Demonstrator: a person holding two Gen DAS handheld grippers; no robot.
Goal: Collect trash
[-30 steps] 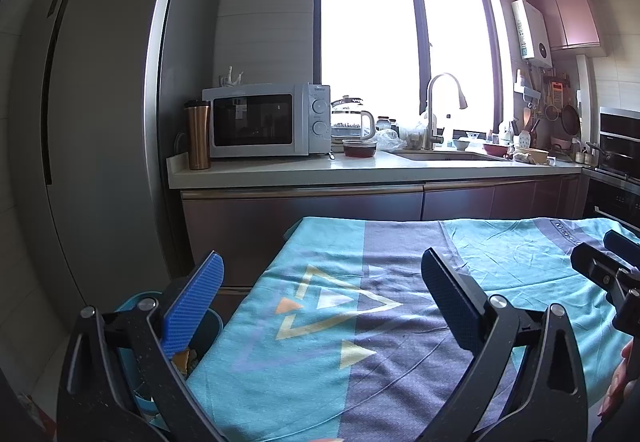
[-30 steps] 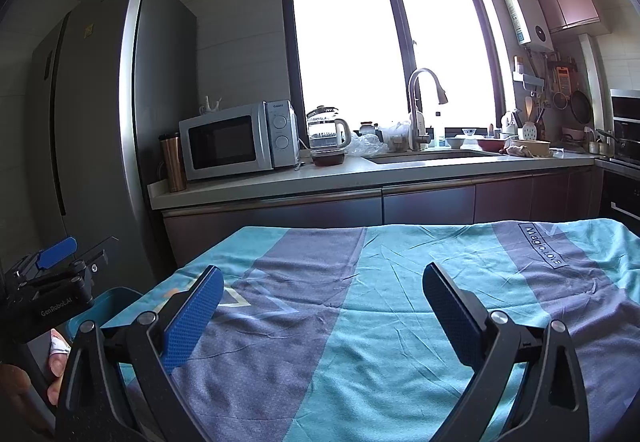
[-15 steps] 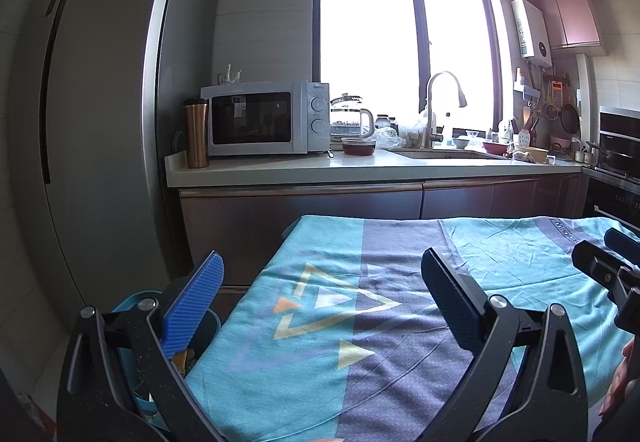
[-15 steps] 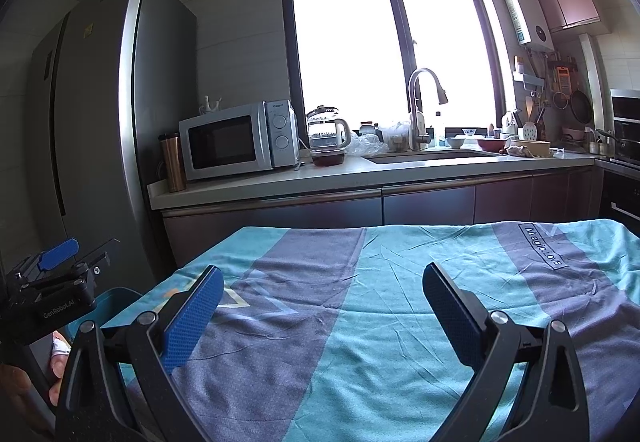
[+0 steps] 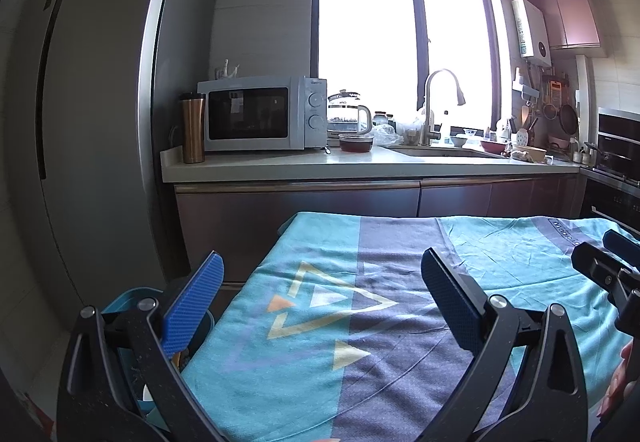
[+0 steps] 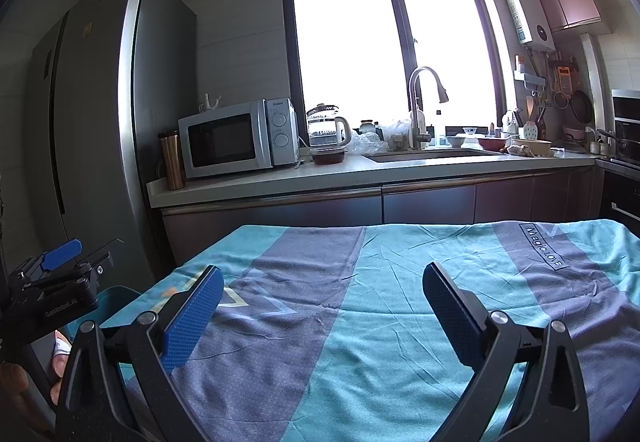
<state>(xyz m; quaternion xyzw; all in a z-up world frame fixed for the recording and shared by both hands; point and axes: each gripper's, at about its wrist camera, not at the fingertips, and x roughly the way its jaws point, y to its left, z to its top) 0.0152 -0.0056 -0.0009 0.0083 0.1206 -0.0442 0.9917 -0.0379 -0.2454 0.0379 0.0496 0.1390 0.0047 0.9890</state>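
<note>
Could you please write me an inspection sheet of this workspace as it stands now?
Surface: table under a teal and grey cloth, creased, nothing lying on it.
Job's things: blue bin at the table's left corner, something inside; no loose trash seen.
Clutter: microwave, tumbler, kettle and a dark bowl on the counter; more dishes by the sink.
Grippers: left gripper and right gripper both open, empty, above the cloth.
Cables: nothing seen.
Surroundings: fridge left, bright window, oven right.
</note>
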